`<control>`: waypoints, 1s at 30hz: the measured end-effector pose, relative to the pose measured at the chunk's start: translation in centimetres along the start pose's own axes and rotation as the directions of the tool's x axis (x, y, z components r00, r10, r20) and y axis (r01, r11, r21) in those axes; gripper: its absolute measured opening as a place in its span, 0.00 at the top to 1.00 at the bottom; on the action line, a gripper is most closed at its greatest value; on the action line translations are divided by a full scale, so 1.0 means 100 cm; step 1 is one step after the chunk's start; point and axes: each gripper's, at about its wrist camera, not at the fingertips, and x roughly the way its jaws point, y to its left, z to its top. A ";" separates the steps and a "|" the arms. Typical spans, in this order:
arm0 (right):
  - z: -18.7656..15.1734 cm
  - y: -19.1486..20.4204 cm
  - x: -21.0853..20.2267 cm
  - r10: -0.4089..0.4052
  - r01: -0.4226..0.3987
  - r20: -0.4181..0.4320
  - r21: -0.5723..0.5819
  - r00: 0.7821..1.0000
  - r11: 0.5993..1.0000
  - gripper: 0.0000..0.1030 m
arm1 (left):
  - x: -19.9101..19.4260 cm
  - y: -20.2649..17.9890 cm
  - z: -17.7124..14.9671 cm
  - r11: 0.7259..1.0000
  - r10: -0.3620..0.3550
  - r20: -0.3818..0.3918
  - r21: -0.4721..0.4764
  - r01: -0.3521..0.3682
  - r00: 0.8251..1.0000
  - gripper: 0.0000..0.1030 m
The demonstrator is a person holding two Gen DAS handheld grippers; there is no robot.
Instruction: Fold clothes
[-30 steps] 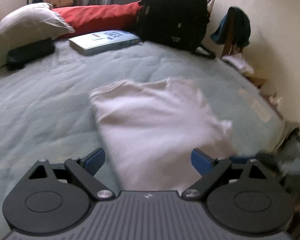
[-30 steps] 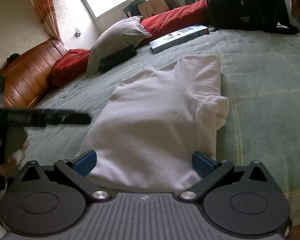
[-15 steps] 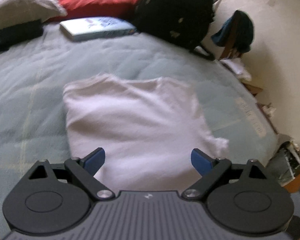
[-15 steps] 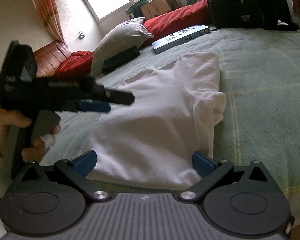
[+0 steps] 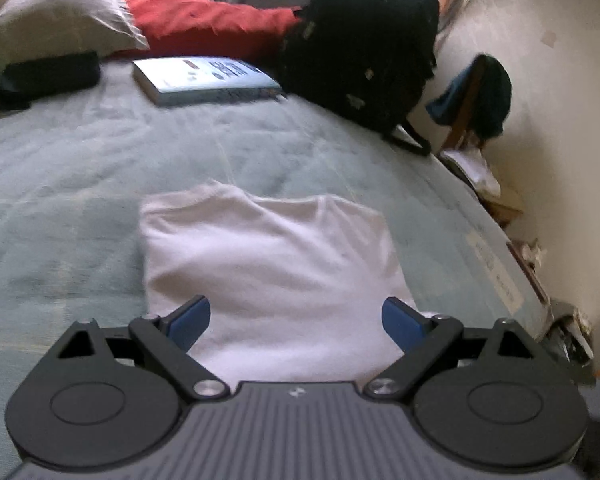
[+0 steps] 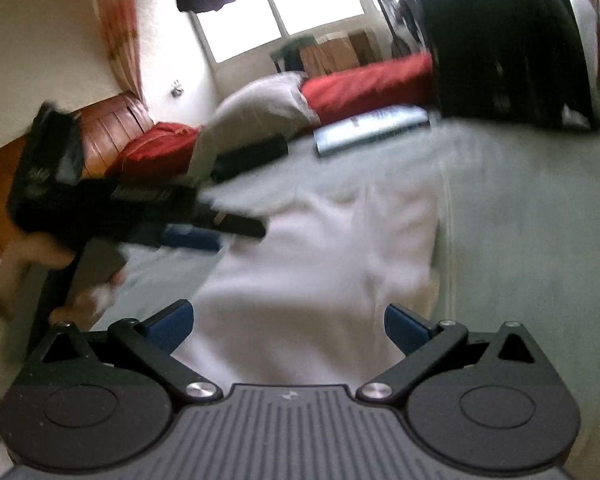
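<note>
White shirt (image 5: 268, 264) half-folded; both my grippers (image 5: 296, 320) (image 6: 288, 328) spread, empty. A shallow pinch could drag layers, undoing folds.

A bed (image 5: 80, 184) with a pale green quilt carries a folded white T-shirt (image 5: 268, 264), lying flat just ahead of the jaws. Farther ahead lie a book (image 5: 204, 78), a black backpack (image 5: 360, 48), a red pillow (image 5: 208, 28), a grey pillow (image 5: 56, 20) and a black case (image 5: 48, 78).
</note>
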 end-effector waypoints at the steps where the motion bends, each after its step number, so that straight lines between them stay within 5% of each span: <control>1: 0.005 -0.003 0.007 -0.006 0.006 0.007 -0.009 1.000 1.000 0.00 | -0.001 0.001 0.000 1.000 0.005 0.000 -0.004 -0.005 1.000 0.10; 6: 0.000 -0.027 0.038 -0.032 0.037 -0.083 0.060 0.996 0.998 0.00 | -0.002 0.004 -0.004 1.000 0.022 -0.016 0.002 -0.022 1.000 0.10; 10: -0.027 -0.033 0.009 0.024 -0.013 -0.089 0.121 0.996 0.993 0.00 | 0.003 0.001 -0.005 1.000 0.022 -0.026 0.019 -0.022 0.999 0.10; 18: 0.008 -0.045 0.005 0.029 -0.037 0.074 0.116 0.997 0.993 0.00 | -0.002 -0.009 -0.007 0.997 0.035 -0.004 0.065 -0.035 0.999 0.10; 23: -0.003 -0.053 0.028 0.090 -0.087 -0.009 0.167 0.996 0.982 0.00 | -0.002 -0.008 -0.009 0.997 0.045 -0.011 0.066 -0.044 0.999 0.10; 30: -0.028 -0.049 0.007 0.196 -0.193 0.001 0.200 0.981 0.961 0.00 | 0.008 -0.013 -0.011 0.996 0.032 -0.033 0.087 -0.029 0.999 0.10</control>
